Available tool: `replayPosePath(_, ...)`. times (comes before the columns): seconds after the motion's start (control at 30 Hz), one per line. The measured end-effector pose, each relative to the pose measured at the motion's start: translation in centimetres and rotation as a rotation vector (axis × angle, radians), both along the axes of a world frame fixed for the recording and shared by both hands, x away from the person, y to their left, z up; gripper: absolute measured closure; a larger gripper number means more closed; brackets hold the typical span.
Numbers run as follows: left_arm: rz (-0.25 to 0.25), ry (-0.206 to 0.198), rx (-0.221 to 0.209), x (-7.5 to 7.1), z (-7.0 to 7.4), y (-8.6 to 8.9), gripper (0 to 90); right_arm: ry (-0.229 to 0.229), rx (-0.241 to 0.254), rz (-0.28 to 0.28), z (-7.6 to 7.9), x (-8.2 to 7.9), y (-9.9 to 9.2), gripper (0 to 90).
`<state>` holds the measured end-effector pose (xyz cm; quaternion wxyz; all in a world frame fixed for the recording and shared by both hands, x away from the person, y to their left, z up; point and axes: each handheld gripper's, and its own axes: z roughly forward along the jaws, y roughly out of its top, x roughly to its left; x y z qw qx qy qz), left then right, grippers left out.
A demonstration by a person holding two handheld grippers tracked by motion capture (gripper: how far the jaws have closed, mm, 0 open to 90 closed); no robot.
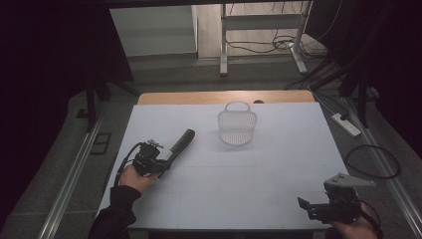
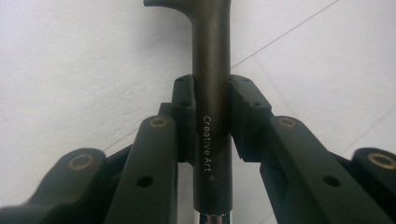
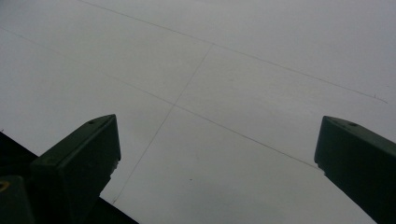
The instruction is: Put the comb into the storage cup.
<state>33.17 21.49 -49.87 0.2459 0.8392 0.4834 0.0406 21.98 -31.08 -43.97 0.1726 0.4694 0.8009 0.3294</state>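
The left gripper (image 2: 211, 119) is clamped near one end of a long dark handle (image 1: 181, 142) at the tabletop's (image 1: 278, 164) near left, so it may pivot or slip before reaching the basket (image 1: 237, 127); the right gripper (image 3: 217, 154) rests apart, near right.

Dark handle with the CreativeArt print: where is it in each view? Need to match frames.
High view: dark handle left of centre, running from the left gripper up-right toward the white basket.
Left gripper view: handle upright at centre, clamped between the jaws.
Right gripper view: the handle is not in it; open jaws of the right gripper.
Shared landmark: the white table with its thin seam lines.
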Motion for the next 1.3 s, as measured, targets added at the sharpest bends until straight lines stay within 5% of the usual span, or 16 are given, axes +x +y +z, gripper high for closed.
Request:
replayPosePath(0.8, -0.028, -0.16, -0.057, -2.5, 2.6, -0.2, 72.3, -0.012, 0.001, 0.007, 0.1, -0.1, 0.0, 0.8)
replayPosePath(1.3, -0.041, -0.225, -0.083, -4.8, 3.9, -0.5, 72.3, -0.03, 0.01, 0.023, 0.2, -0.3, 0.0, 0.7)
